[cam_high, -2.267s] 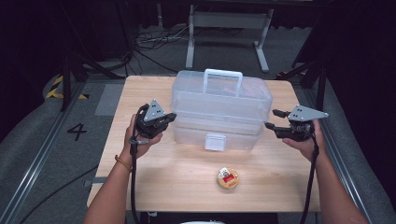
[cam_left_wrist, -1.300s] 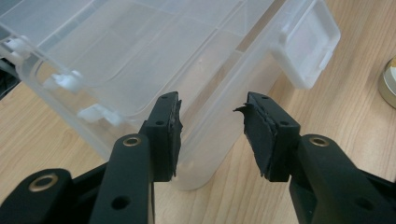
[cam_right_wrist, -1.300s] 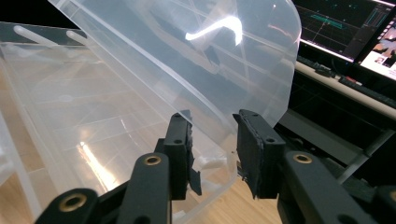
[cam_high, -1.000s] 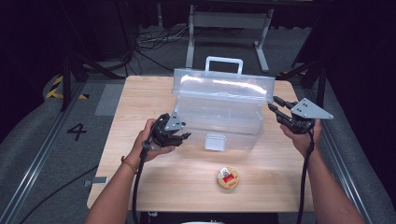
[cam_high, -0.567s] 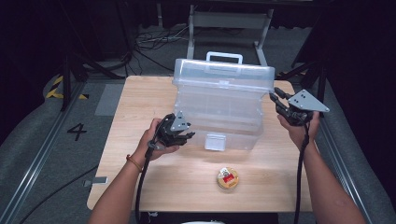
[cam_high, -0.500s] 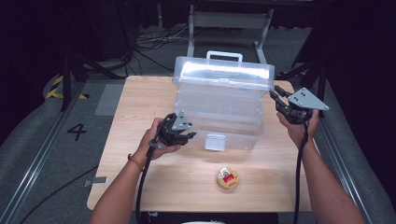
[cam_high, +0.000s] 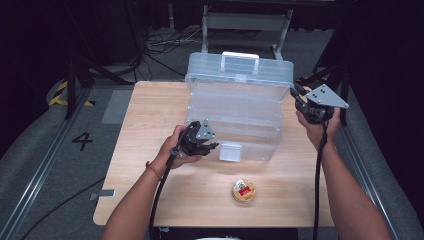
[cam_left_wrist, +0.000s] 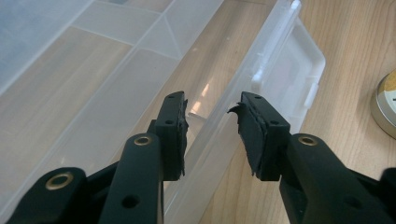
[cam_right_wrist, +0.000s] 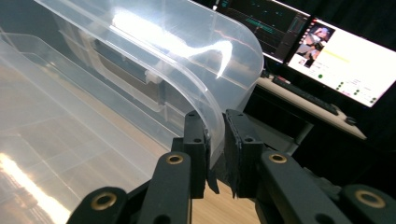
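From the high view, the clear plastic storage box (cam_high: 235, 117) stands at the table's (cam_high: 150, 115) centre with its lid (cam_high: 239, 75) raised toward twelve o'clock; the left gripper (cam_high: 199, 141) sits at the box's seven o'clock corner, the right gripper (cam_high: 302, 102) at three o'clock, a small round tin (cam_high: 243, 191) at six. In the left gripper view, the jaws straddle the box's front rim (cam_left_wrist: 233, 126), partly apart, pads not visibly pressing. In the right gripper view, the jaws have just been closing and pinch the lid's curved edge (cam_right_wrist: 210, 116).

A lab or recording studio: dark curtained surround, lone wooden desk (cam_high: 150, 130), grey carpet with floor rails (cam_high: 35, 185), taped number marker (cam_high: 82, 141), hazard tape, loose cables (cam_high: 165, 42), lit monitors (cam_right_wrist: 341, 60) with keyboard behind.
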